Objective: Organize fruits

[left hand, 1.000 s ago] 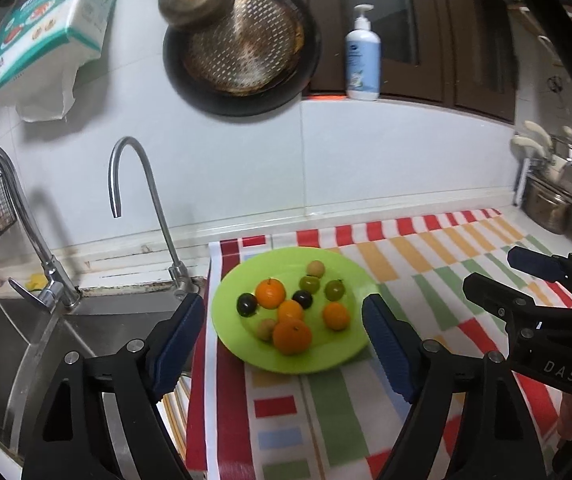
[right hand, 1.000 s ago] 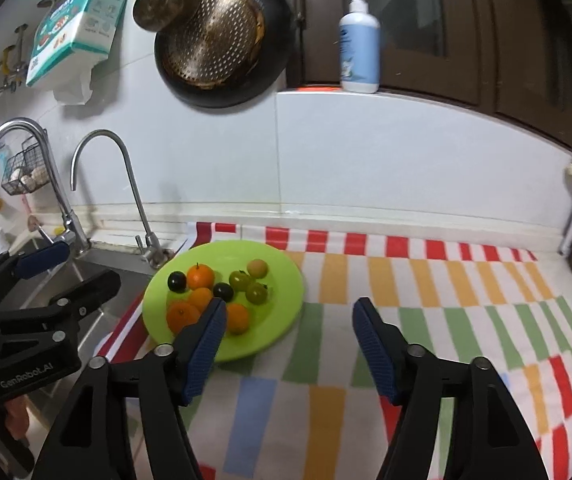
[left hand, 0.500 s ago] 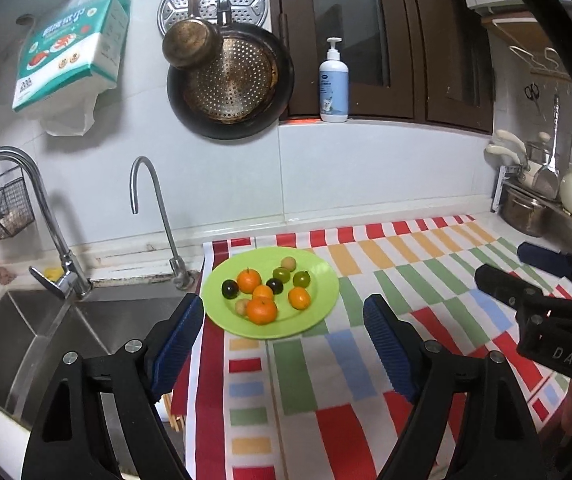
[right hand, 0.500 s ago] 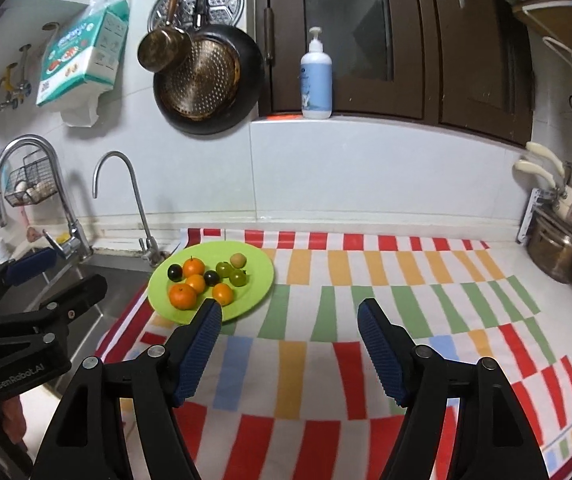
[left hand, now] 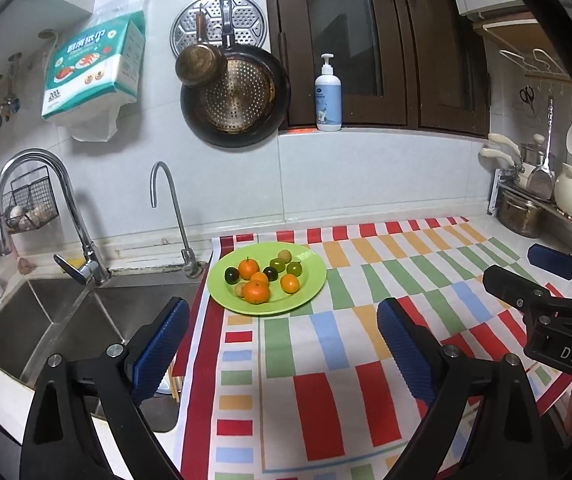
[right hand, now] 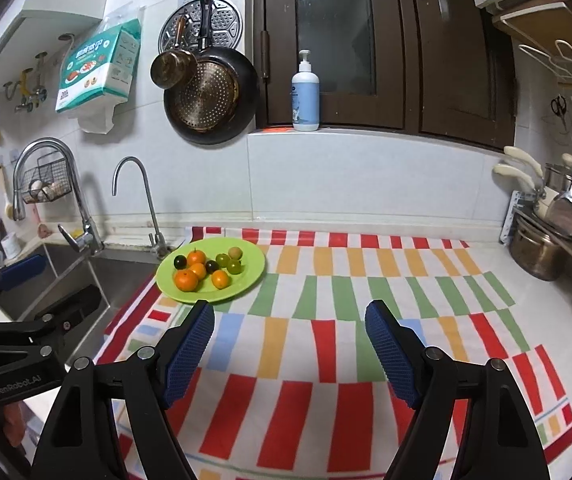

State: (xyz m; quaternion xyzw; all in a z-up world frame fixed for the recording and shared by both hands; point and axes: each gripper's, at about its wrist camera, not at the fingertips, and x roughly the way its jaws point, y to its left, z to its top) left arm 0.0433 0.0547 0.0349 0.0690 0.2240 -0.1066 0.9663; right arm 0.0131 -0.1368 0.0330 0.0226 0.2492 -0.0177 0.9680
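Left wrist view and right wrist view: fruits wait on the green plate

Left wrist view shows more of the steel sink at the far left, with its tall faucet; the right wrist view shows more of the striped cloth and the metal pot at the far right.

The left gripper has its blue ribbed fingers released, wide apart, with nothing between them. Beyond them lies the round, glossy green plate at the left edge of the cloth on the tabletop, just beside the sink. It carries smooth orange mandarins, dark grapes and green grapes. The right gripper is also released and empty, over the cloth, well apart from the plate.

Compared with one second ago, both cameras have drawn back: the plate looks smaller and farther, and more of the kitchen wall shows.
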